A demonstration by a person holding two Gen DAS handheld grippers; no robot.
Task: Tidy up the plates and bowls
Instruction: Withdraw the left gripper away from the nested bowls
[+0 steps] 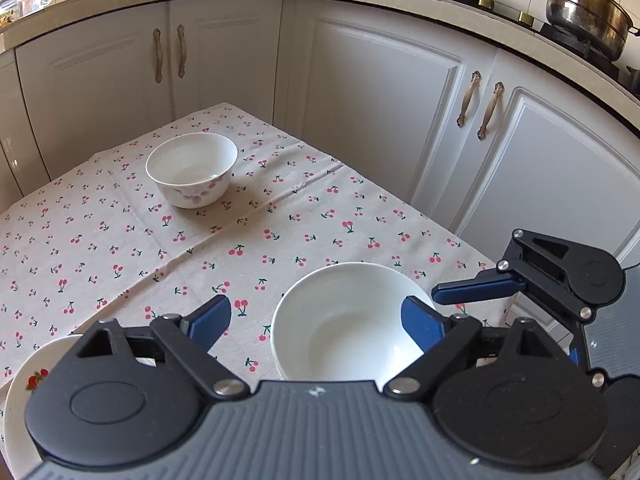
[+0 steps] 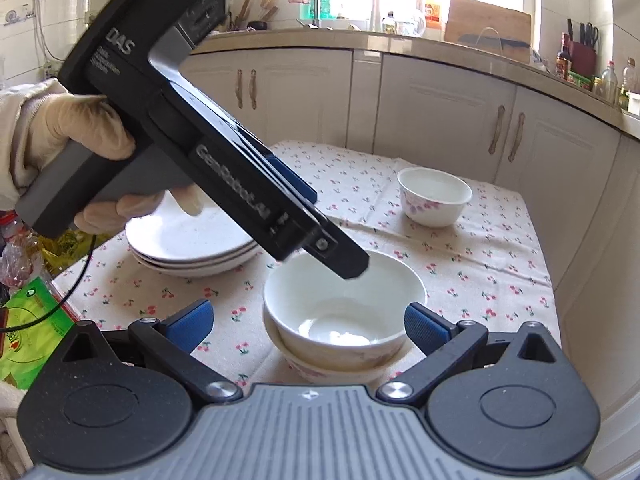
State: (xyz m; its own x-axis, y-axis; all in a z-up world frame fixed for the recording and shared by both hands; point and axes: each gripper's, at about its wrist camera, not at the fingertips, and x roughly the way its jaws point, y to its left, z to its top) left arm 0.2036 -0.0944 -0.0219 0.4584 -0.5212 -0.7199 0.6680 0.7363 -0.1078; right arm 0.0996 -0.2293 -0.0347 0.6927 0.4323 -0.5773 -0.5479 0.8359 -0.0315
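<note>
bowls: three, two nested (image 2: 344,320), one apart (image 2: 434,196) with pink flowers. plates: three in stack (image 2: 192,252). grippers: two, left (image 1: 316,320), right (image 2: 306,326). gloved hand: one (image 2: 76,128). steel pot on stove: one (image 1: 584,16).

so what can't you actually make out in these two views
- Plate stack: its far side is hidden in the right wrist view by the left gripper's body; in the left wrist view only a rim shows behind the gripper.
- Lower bowl of the nested pair: mostly covered by the top bowl.
- Left gripper: whether its right finger touches the bowl's rim.
</note>
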